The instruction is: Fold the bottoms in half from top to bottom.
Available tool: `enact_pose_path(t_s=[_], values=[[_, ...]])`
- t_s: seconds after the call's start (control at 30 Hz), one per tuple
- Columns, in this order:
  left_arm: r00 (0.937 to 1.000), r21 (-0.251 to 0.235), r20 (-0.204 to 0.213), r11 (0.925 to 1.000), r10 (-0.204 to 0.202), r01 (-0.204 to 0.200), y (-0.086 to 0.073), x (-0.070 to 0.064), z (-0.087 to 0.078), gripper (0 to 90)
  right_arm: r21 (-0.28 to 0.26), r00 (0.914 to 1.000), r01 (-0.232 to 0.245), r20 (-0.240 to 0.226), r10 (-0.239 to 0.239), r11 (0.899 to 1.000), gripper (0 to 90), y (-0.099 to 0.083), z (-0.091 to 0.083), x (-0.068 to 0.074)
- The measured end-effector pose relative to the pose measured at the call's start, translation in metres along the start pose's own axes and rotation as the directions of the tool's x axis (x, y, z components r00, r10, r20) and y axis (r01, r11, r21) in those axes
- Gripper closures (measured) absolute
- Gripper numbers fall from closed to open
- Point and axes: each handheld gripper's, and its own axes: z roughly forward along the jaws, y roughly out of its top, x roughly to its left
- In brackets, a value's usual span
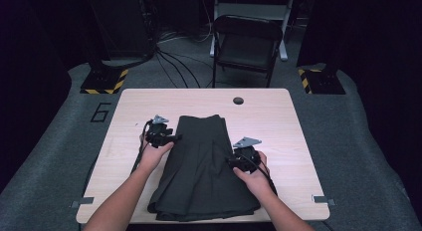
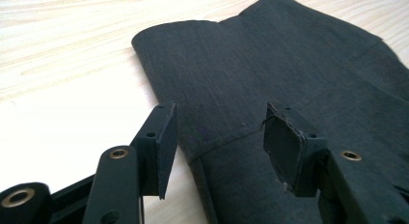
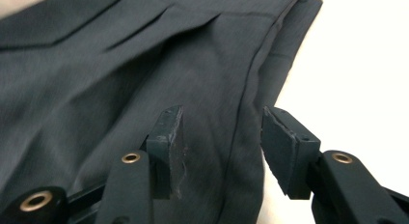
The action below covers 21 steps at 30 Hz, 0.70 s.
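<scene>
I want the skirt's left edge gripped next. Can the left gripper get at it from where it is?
Probably yes. The left gripper is open, with its jaws standing to either side of the dark skirt edge, right at the cloth. Bare table lies beside it and nothing blocks the way.

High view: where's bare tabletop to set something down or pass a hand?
Free: the far strip of the table between the dark skirt and the cable hole; the right side past the right gripper; the left edge beyond the left gripper. Crowded: the centre and near edge, under the skirt and forearms.
</scene>
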Motion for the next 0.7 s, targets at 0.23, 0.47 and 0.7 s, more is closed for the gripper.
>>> enact_pose_path(t_s=[0.23,0.47,0.7], values=[[0.9995,-0.009,-0.028,0.9999,-0.013,0.013,0.009,0.006,0.012,45.1,0.068,0.9976,0.069,0.007,-0.069,0.995,52.3,-0.019,-0.001,0.011],[0.9991,0.008,-0.043,0.9999,-0.009,0.009,0.013,0.009,0.027,44.0,0.095,0.9962,0.084,0.015,-0.086,0.992,57.4,-0.039,-0.003,0.006],[0.9974,0.036,-0.066,0.9989,-0.028,0.030,0.006,0.012,0.042,43.1,0.053,0.9996,0.027,0.009,-0.028,0.998,58.9,-0.047,-0.005,0.004]])
